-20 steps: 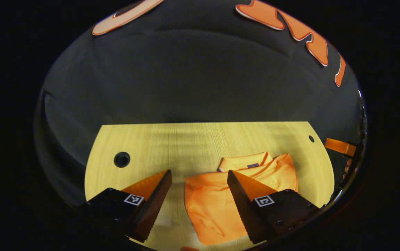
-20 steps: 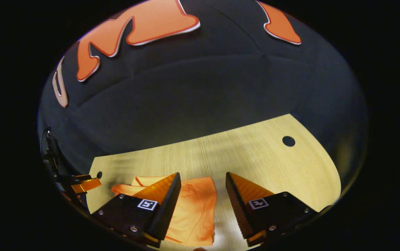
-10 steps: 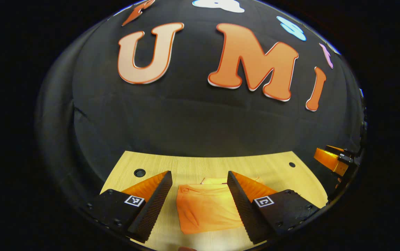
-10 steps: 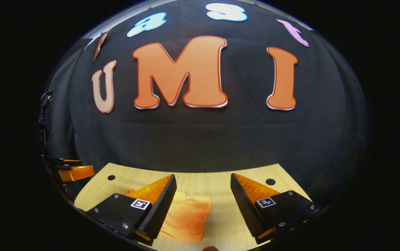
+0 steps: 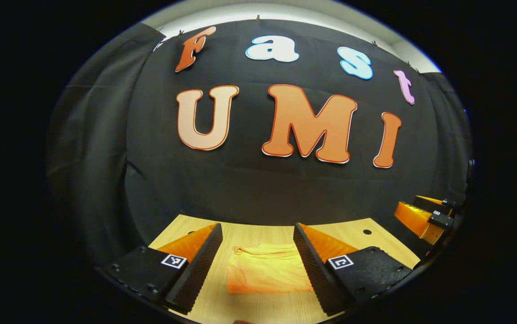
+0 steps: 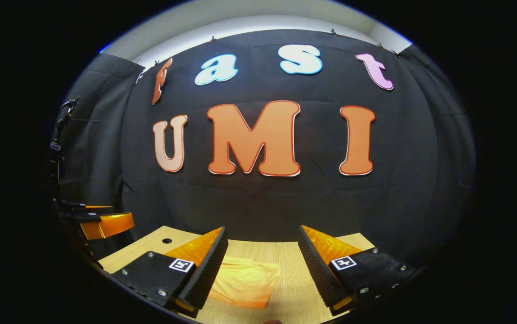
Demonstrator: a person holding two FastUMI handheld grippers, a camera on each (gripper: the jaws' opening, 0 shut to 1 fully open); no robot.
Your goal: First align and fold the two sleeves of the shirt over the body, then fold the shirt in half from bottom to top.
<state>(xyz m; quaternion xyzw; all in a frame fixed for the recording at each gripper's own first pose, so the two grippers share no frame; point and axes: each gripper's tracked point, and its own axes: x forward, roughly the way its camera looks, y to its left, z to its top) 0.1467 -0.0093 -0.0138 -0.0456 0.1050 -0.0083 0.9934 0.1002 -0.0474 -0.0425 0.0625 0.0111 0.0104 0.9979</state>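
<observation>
The orange shirt [image 5: 267, 274] lies folded into a soft, creased rectangle on the pale wood-grain surface [image 5: 258, 231], low in the frame's centre. A round hole [image 6: 167, 240] pierces the surface. The left claw [image 5: 256, 265] and the right claw [image 6: 260, 270] gape wide, holding nothing, above the shirt.

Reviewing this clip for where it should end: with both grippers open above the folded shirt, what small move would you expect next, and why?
Probably none on the cloth: just keep both grippers back. The shirt lies as a compact folded bundle on the table, no sleeve sticking out, and the left gripper and right gripper are open and empty, apart from it. The fold looks done.
</observation>
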